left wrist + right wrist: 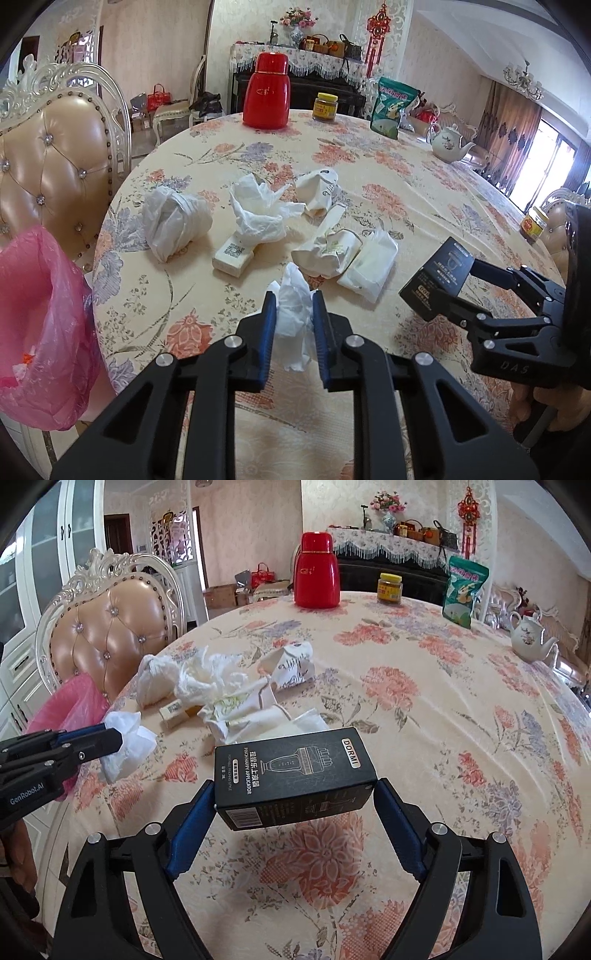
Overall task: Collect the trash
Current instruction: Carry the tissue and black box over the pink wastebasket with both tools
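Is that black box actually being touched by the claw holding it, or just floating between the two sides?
Touching. In the right wrist view, both blue fingers of the right gripper press against opposite ends of the black box, holding it above the table.

We see a round table [424, 192] under a cream floral cloth, filling most of the room's near part. At the left stands an ornate white chair [55, 155] with a tufted tan back. On the far side a dark piano [280, 88] carries a fringed floral cover, with a vase of pink flowers [297, 26] on top. Pale patterned wallpaper covers the walls. At the far right, brown curtains [513, 125] flank a bright window [554, 147].
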`<state>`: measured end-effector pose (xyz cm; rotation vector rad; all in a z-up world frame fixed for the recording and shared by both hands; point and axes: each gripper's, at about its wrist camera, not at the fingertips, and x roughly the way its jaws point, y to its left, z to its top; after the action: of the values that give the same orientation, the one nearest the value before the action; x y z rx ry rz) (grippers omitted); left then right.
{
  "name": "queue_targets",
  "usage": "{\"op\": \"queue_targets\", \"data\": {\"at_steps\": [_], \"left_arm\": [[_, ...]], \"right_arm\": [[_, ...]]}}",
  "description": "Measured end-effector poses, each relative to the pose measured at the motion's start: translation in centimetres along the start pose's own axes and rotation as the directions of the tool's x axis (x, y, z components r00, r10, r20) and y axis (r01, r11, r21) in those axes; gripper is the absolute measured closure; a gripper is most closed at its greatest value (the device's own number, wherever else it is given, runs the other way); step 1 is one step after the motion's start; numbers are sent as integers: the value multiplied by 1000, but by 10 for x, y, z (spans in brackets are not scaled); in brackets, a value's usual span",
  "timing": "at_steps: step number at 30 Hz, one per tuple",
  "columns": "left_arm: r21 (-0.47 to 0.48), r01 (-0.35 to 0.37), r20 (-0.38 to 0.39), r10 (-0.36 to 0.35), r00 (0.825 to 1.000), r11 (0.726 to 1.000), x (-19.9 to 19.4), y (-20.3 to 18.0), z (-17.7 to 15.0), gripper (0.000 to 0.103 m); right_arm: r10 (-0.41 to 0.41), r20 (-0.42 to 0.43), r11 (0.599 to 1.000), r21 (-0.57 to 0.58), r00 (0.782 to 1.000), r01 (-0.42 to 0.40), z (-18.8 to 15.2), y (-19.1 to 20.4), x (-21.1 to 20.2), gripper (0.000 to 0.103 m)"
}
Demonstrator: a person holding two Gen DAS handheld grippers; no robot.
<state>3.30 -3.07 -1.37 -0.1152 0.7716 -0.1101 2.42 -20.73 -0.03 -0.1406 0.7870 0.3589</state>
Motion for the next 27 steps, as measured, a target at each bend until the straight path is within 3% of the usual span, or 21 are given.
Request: {"op": "queue_targets", "data": {"at_steps": [8,13,17,18,19,24,27], "left_arm": [[-11,6,10,-6,1000,1000,-4,8,1,84],[-2,22,-52,-22,998,1000,14,3,-11,84],[3,14,-86,-14,996,1000,24,1,-17,70],[7,11,-94,-10,996,1000,26,0,-18,64],[14,0,-105,1,994,1000,28,-2,-20,51],[21,-27,-140,30,990,999,37,-4,-26,47],[26,-40,-161,44,986,999,41,-3,-27,52]], "right_arm": [[-8,21,1000,7,1000,8,7,3,-8,23],[-8,16,1000,10,1000,8,4,4,-8,23],[-14,17,1000,13,1000,14,3,2,-10,23],[-17,19,1000,16,1000,16,4,1,-11,23],[-19,22,1000,21,1000,18,4,0,-12,23],[-20,27,999,29,999,19,3,-2,-14,23],[-20,26,999,34,999,19,3,-3,-15,23]]}}
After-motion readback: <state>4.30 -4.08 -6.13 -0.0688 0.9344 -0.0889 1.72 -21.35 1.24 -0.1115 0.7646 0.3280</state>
